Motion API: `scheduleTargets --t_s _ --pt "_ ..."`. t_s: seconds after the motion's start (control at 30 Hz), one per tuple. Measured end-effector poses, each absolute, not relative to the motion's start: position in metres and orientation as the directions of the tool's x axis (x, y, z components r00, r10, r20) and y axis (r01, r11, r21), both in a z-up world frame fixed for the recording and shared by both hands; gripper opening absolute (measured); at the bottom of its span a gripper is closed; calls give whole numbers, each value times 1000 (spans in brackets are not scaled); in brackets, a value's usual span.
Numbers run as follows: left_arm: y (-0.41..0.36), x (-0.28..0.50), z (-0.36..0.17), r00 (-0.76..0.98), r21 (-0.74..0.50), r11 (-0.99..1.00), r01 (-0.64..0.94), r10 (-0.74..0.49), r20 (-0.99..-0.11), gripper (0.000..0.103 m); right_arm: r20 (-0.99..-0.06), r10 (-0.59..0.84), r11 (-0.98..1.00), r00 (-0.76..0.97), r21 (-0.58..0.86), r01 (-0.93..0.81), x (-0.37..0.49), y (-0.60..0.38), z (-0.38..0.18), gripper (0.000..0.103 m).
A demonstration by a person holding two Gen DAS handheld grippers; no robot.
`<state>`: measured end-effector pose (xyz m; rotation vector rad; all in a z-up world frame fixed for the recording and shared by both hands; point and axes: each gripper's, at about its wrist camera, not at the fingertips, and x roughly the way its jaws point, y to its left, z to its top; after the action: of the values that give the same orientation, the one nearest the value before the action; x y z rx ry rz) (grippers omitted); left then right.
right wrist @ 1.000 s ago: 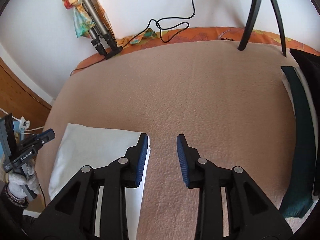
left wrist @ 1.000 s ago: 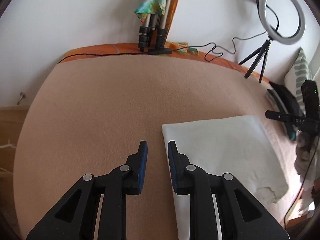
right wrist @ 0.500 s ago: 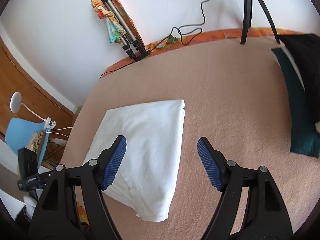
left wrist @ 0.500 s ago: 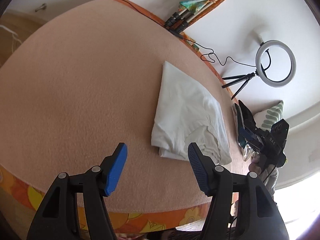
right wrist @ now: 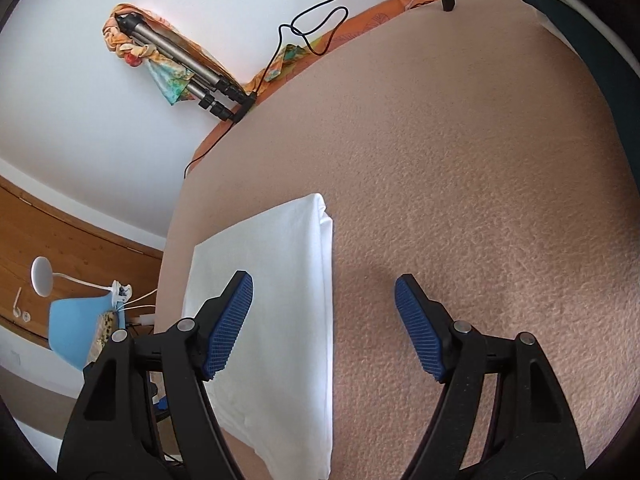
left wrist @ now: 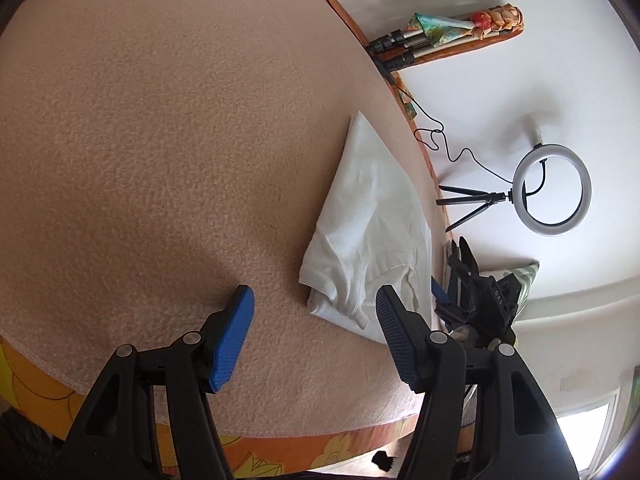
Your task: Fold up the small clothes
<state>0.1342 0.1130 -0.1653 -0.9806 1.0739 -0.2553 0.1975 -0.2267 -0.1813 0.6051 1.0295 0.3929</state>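
A: White garment (left wrist: pixel 372 224) — where did it lie?

B: Folded into a flat oblong on the peach blanket (left wrist: pixel 160 160); in the left wrist view it sat toward the blanket's right side, its ribbed neckline and a bunched edge turned toward the camera; in the right wrist view its smooth folded face (right wrist: pixel 272 280) ran under the nearer blue pad.

A: And the left gripper (left wrist: pixel 316 328)?

B: Released; its jaws stood wide apart with nothing pressed between them; the garment's bunched corner showed in the gap, but the pads were clear of it.

A: The right gripper (right wrist: pixel 324 320)?

B: Released too; the garment's long right edge lay in the gap between its pads, with bare blanket beside it; neither pad pinched cloth.

A: What stood around?

B: A ring light (left wrist: pixel 552 190) on a small tripod beyond the blanket's edge; a folded tripod (right wrist: pixel 188 68) draped in colourful cloth against the white wall; a dark green cloth (right wrist: pixel 600 52) at the blanket's far right side.
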Motion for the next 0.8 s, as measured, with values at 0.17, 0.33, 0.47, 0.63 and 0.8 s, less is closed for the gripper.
scheduleTargets --t_s 0.17,0.33,0.47,0.63,0.8 --pt "91 146 -166 473 -782 580 -229 -635 -610 63 -639 617 742 459 667 -69 218 -229 -186 77" --pt "70 164 -160 464 -761 618 -195 -626 -627 63 -625 629 743 462 658 -121 235 -220 -189 71" --pt "54 169 -153 463 -709 692 -137 -588 -663 60 -604 649 728 462 670 -148 242 -213 -191 58" --pt "49 176 -158 452 -650 750 -127 -539 -711 19 -600 667 721 442 671 -176 250 -201 -197 37" --pt "41 179 -151 466 -566 820 -86 -469 -750 13 -648 624 765 437 620 -173 251 -186 -196 13"
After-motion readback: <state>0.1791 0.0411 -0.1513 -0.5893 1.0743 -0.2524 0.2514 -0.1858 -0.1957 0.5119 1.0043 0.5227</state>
